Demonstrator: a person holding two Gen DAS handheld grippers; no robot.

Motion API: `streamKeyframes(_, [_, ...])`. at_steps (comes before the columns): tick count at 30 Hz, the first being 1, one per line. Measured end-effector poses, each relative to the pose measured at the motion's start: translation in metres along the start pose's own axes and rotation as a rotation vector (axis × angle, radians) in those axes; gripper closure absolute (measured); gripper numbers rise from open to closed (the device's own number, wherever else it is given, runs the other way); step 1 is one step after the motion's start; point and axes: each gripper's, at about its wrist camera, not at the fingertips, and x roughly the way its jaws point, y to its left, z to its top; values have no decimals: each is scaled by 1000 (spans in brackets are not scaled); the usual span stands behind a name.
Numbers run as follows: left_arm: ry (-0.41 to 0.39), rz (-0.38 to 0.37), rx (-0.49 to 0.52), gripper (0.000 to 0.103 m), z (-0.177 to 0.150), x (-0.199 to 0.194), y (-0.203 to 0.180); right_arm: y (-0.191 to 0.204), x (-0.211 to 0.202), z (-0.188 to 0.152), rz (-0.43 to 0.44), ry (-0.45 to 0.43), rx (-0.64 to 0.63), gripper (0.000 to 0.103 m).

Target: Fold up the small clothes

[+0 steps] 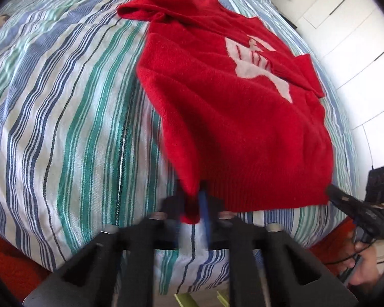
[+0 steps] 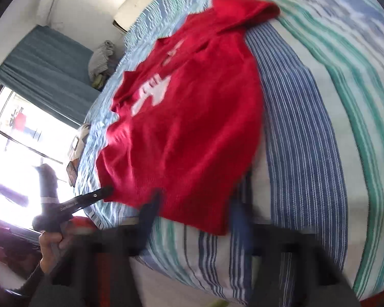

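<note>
Left wrist view: our left gripper [image 1: 195,204] pinches the hem corner of the red sweater [image 1: 230,107], which lies at centre frame on the striped bedspread [image 1: 64,102]; our right gripper [image 1: 331,192] bites the hem at lower right. Right wrist view: heavy blur, its fingers [image 2: 151,209] straddle the hem, grip unclear.

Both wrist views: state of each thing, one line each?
Red sweater: spread on the bed, unfolded, hem corners lifted.
Left tongs: shut on the hem's left corner.
Right tongs: blurred; at the hem's right corner, apparently gripping.
Striped bedcover: rumpled.
</note>
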Motion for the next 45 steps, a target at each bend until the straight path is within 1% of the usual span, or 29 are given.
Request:
streamKeyframes(1, [-4,1,1,101,-1,-5,1,-3,0,0,-18,11,15,95])
streamKeyframes(2, [-16,5,-1,101,-3,-14,4,-3,-6,0,-13,7,30,96])
streamKeyframes(4, [-43,2,-11,101,-8,-38,10,7,-27,-4,-40,0,11,96])
streamKeyframes(5, [-57,-6,-15,101,-11,-49,13,14,-39,-7,-38,-2,-1,96])
streamKeyframes(7, [-55,10,-11,101,-17,-61,19,26,-49,-11,-64,19,-26,96])
streamKeyframes(9, [-24,57,4,102,-23,-56,21,31,-43,-13,-107,59,-37,96])
streamKeyframes(10, [-5,94,18,102,-25,-47,20,29,-37,-13,-131,76,-38,96])
streamKeyframes(12, [30,139,24,102,-30,-26,19,18,-15,-10,-206,114,-29,96])
streamKeyframes(14, [42,160,14,102,-33,-18,18,9,-6,-10,-218,120,2,97])
streamKeyframes(16, [30,182,28,102,-36,-24,14,12,-9,-8,-232,111,-6,97])
streamKeyframes(18, [16,193,32,102,-37,-30,11,20,-14,-10,-249,101,-25,97])
streamKeyframes(21, [9,192,4,102,-40,-35,13,21,-15,-11,-264,88,-27,97])
streamKeyframes(23, [26,203,0,102,-44,-26,17,21,-8,-11,-267,92,-18,97])
streamKeyframes(25, [32,221,18,102,-45,-18,16,13,-5,-11,-272,92,-18,97])
streamKeyframes(30, [22,252,47,102,-44,-13,9,15,-1,-14,-287,75,-48,97])
streamKeyframes(36, [17,262,54,102,-41,-9,8,14,0,-16,-287,66,-56,97])
streamKeyframes(45, [15,246,44,101,-45,-9,12,16,1,-16,-303,62,-66,98])
